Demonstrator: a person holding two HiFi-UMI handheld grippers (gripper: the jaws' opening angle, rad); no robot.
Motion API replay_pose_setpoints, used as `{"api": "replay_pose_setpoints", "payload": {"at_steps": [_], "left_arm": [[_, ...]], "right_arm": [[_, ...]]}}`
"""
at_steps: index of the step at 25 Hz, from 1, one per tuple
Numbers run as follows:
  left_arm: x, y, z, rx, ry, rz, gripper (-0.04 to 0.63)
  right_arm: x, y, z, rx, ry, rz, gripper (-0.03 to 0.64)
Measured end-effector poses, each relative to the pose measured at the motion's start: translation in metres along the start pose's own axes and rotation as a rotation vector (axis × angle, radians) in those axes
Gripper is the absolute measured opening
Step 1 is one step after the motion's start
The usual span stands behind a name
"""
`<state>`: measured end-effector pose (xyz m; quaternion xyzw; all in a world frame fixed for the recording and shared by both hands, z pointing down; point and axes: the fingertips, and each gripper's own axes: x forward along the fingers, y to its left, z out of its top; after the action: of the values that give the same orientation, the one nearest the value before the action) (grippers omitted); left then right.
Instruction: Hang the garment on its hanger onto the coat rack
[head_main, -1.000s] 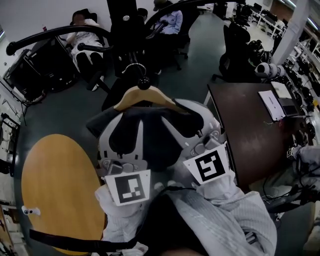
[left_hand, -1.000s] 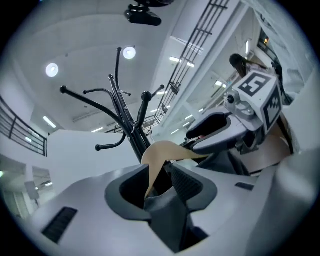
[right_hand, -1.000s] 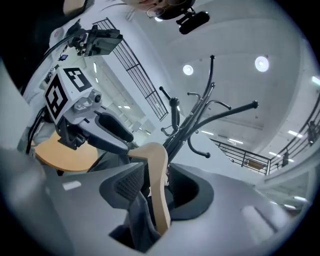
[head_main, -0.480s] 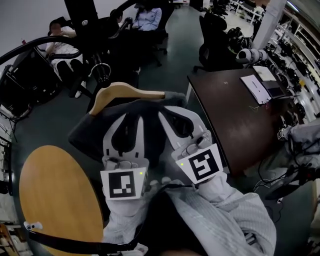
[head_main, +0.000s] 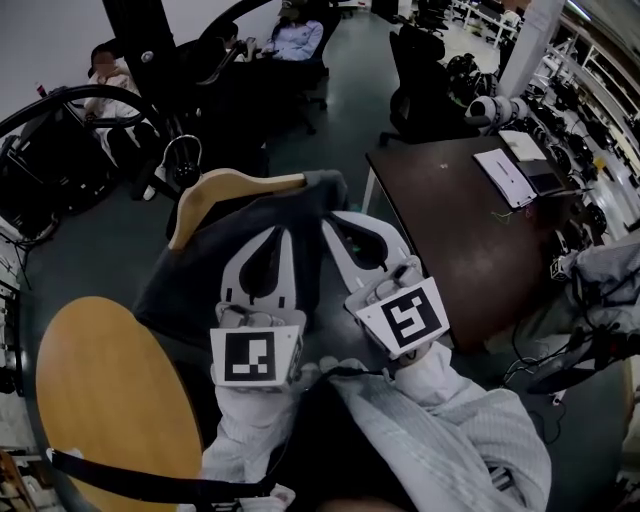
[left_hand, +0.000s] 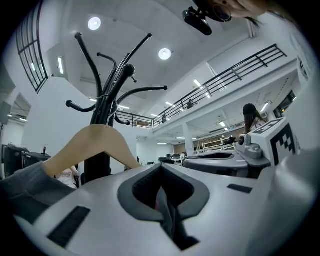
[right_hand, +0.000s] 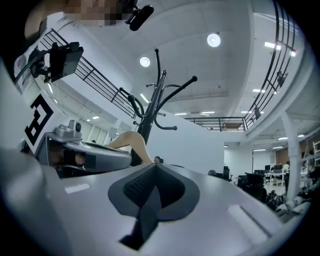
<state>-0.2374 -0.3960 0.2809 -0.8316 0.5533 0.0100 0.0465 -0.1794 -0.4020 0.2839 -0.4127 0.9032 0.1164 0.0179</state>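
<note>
Garment (head_main: 185, 272): dark grey, draped over a wooden hanger (head_main: 235, 186) at centre-left of the head view and carried in the air above the floor. The hanger's left shoulder is bare wood. Its metal hook (head_main: 181, 152) stands free, near the black coat rack (head_main: 140, 50) at upper left but on none of its arms.

Left gripper (head_main: 284, 232) and right gripper (head_main: 326, 220): side by side, each with jaws fully closed on a fold of the garment near the hanger's right end. Neither grips the wood.

Likely hazards: with only cloth pinched, the hanger may tip or slide inside the garment as it is raised. The unguided hook could then miss a rack arm, or the cloth could pull off the bare shoulder and drop toward the round counter (head_main: 110, 400) at lower left.
</note>
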Motion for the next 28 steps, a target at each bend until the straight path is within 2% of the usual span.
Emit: {"api": "replay_pose_setpoints", "payload": {"at_steps": [4, 18, 21, 28], "left_arm": [[0.006, -0.005, -0.002, 0.027, -0.001, -0.04, 0.005], [0.002, 0.014, -0.009, 0.03, 0.002, -0.022, 0.005], [0.002, 0.015, -0.012, 0.05, 0.012, -0.032, 0.005], [0.005, 0.018, -0.009, 0.045, -0.004, -0.044, 0.005]], "right_arm": [[0.005, -0.003, -0.002, -0.003, 0.002, 0.004, 0.002], [0.023, 0.009, -0.009, -0.01, 0.011, 0.026, 0.002], [0.025, 0.012, -0.01, 0.003, 0.003, 0.018, 0.002], [0.024, 0.007, -0.015, -0.014, 0.021, -0.006, 0.002]]}}
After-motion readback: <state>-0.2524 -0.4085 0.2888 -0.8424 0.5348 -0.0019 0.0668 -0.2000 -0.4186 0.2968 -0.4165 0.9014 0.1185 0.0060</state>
